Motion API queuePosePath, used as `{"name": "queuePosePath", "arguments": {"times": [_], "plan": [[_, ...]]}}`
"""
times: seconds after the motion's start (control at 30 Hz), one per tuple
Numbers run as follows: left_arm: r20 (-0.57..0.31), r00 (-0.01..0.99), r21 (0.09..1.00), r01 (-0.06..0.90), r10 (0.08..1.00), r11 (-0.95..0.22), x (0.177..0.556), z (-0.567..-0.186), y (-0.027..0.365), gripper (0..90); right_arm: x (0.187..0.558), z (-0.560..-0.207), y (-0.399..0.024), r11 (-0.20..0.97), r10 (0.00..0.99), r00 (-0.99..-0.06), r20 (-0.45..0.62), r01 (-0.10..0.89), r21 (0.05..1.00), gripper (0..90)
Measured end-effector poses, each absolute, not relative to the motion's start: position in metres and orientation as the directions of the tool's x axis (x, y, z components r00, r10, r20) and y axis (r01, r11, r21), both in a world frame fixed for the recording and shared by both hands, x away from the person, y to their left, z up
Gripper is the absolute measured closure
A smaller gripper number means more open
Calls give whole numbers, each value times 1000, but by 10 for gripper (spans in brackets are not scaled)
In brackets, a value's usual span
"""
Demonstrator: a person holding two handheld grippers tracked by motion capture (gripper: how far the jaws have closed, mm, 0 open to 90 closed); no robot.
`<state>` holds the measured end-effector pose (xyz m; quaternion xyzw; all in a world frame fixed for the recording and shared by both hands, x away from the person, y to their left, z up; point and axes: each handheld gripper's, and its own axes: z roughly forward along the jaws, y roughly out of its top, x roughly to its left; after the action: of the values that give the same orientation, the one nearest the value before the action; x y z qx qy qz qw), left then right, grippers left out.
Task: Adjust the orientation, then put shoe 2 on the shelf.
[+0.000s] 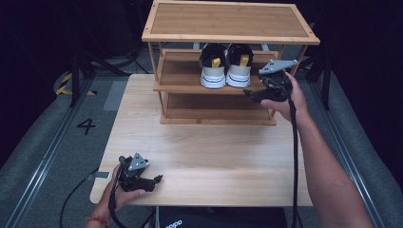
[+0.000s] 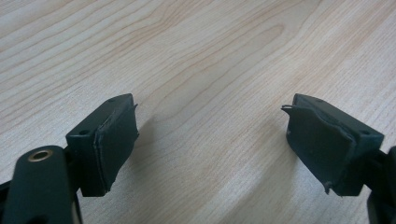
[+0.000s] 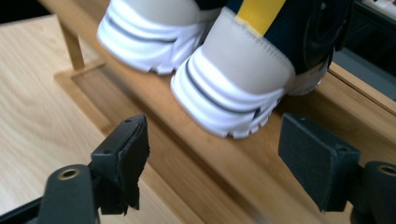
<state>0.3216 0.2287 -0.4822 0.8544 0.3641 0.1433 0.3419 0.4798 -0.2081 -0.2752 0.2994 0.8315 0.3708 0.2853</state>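
Note:
A pair of dark sneakers with white soles and yellow heel tabs stands on the middle shelf of a bamboo rack (image 1: pixel 179 72), heels towards me: the left shoe (image 1: pixel 213 66) and the right shoe (image 1: pixel 239 65). My right gripper (image 1: pixel 250 94) hovers just right of the right shoe's heel at the shelf's front edge. In the right gripper view its jaws (image 3: pixel 212 123) stand open, with the right shoe's heel (image 3: pixel 233 79) a little beyond them and untouched. My left gripper (image 1: pixel 158 179) rests at the table's front left, open over bare wood (image 2: pixel 211 109).
The rack has a top board (image 1: pixel 228 21) and a bottom shelf (image 1: pixel 214 107), both bare, and stands at the back of the light wooden table (image 1: pixel 204 152). Dark floor with rails runs along both sides. A black bag (image 1: pixel 223 218) sits under the front edge.

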Motion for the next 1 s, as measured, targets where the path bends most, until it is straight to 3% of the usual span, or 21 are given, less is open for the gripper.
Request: {"name": "queuePosePath", "arguments": {"times": [0.23,0.63,1.0], "plan": [[-4,693,689,525,721,-501,322,-482,229,169,455,-284,-218,597,670,-685,-286,269,756,243],[-6,694,688,525,720,-501,322,-482,229,168,399,-328,-255,680,631,-689,-357,270,681,239],[-6,694,688,525,720,-501,322,-482,229,168,363,-376,-297,677,640,-694,-331,305,670,241]]}}
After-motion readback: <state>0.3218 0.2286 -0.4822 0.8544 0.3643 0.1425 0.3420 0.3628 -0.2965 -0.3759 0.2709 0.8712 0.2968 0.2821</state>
